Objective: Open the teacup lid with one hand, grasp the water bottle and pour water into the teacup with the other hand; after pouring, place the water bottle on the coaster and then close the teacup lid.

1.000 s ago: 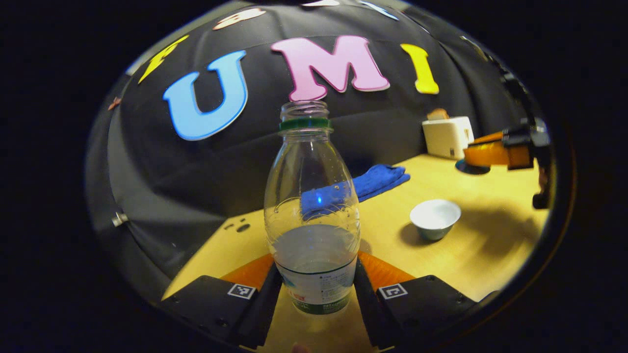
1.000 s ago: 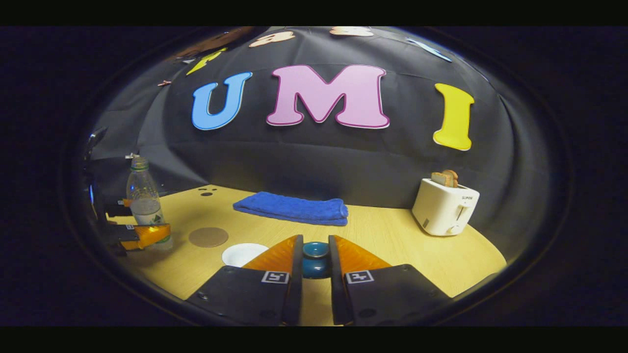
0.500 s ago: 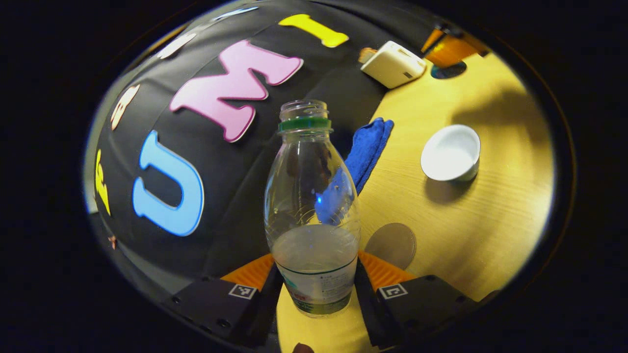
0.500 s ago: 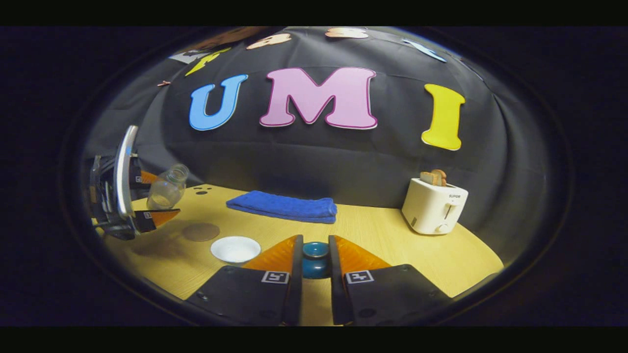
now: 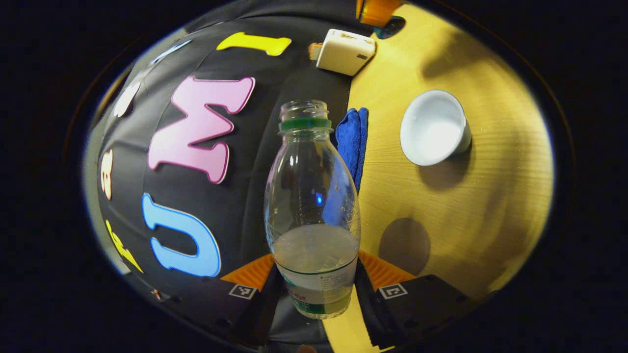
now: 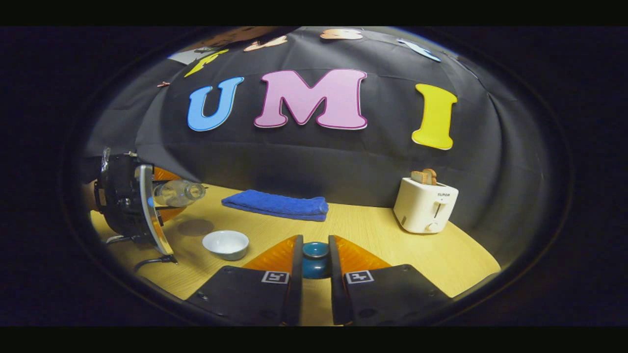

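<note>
My left gripper (image 5: 316, 289) is shut on a clear, uncapped water bottle (image 5: 311, 211) that holds some water. In the right gripper view the water bottle (image 6: 177, 192) lies almost on its side in the left gripper (image 6: 164, 196), above and behind the white teacup (image 6: 225, 243). The teacup (image 5: 432, 127) is uncovered and white inside. A round brown coaster (image 5: 404, 245) lies on the table near the bottle's base, and the coaster (image 6: 195, 227) sits behind the cup. My right gripper (image 6: 315, 262) is shut on the dark blue teacup lid (image 6: 315, 260) and holds it above the table.
A folded blue towel (image 6: 275, 204) lies along the back wall. A white toaster (image 6: 425, 210) with bread stands at the back right. The light wooden table (image 6: 373, 235) runs between them. The towel (image 5: 352, 139) and toaster (image 5: 345, 51) also show in the left gripper view.
The left gripper has rolled further, tipping the bottle from upright to nearly horizontal, and has moved closer to the teacup. The right gripper holds the lid nearly still.
</note>
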